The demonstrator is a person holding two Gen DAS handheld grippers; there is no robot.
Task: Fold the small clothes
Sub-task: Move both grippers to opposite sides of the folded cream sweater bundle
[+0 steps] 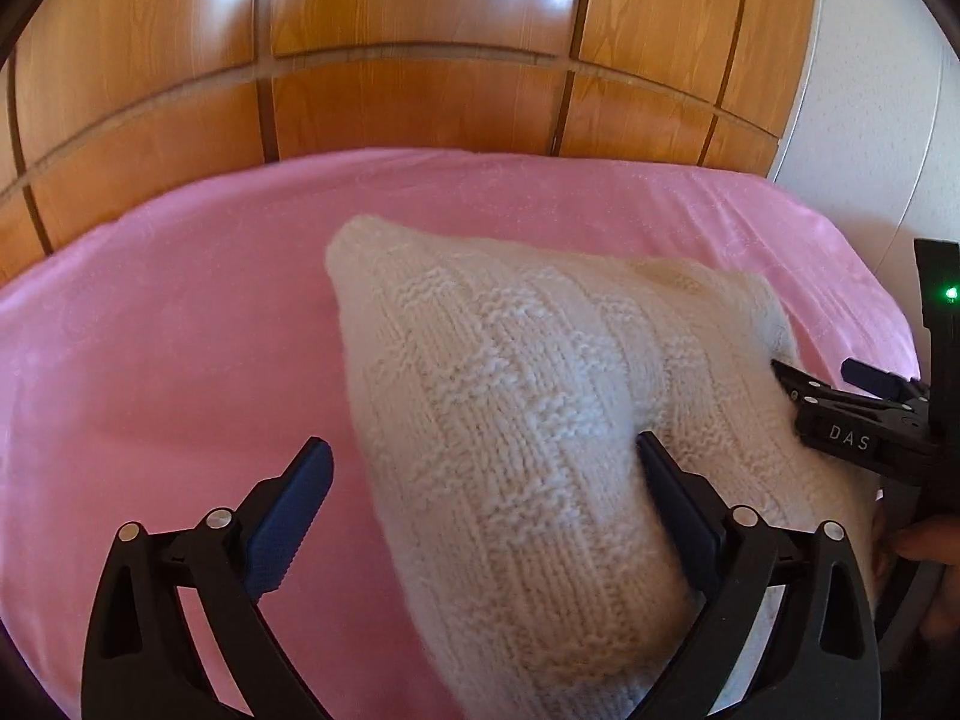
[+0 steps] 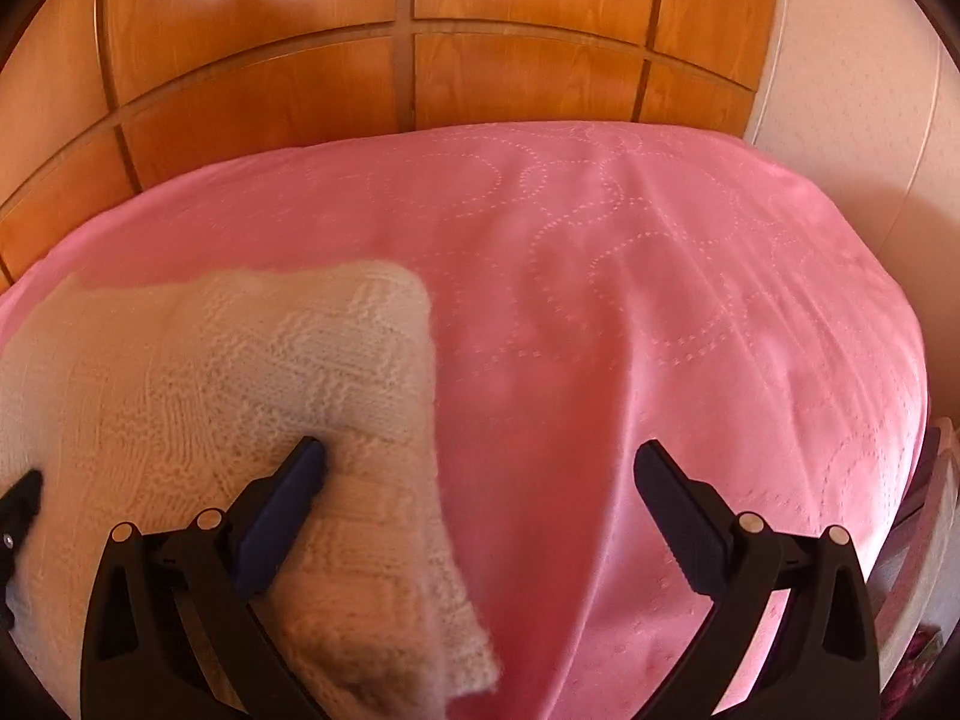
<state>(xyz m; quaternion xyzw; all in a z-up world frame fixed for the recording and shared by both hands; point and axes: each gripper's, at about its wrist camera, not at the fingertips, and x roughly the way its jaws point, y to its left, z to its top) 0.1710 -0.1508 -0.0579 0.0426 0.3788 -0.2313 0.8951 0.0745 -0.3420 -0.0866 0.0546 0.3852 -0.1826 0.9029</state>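
Observation:
A cream knitted garment (image 1: 510, 372) lies folded on the pink bedspread (image 1: 150, 330). My left gripper (image 1: 483, 468) stands wide open over its near left edge. One finger is above the pink cloth, the other above the knit, and neither pad presses on it. In the right wrist view the garment (image 2: 210, 372) fills the lower left. My right gripper (image 2: 480, 468) is open over its right edge, with the left finger over the knit and the right finger over the bedspread (image 2: 660, 300). The right gripper (image 1: 816, 372) also shows at the garment's right side in the left wrist view.
Glossy wooden panels (image 1: 420, 60) rise behind the bed, and a white wall (image 1: 870, 120) stands to the right. A person's hand (image 1: 924, 546) holds the right gripper's handle. Blurred items (image 2: 924, 540) sit past the bed's right edge.

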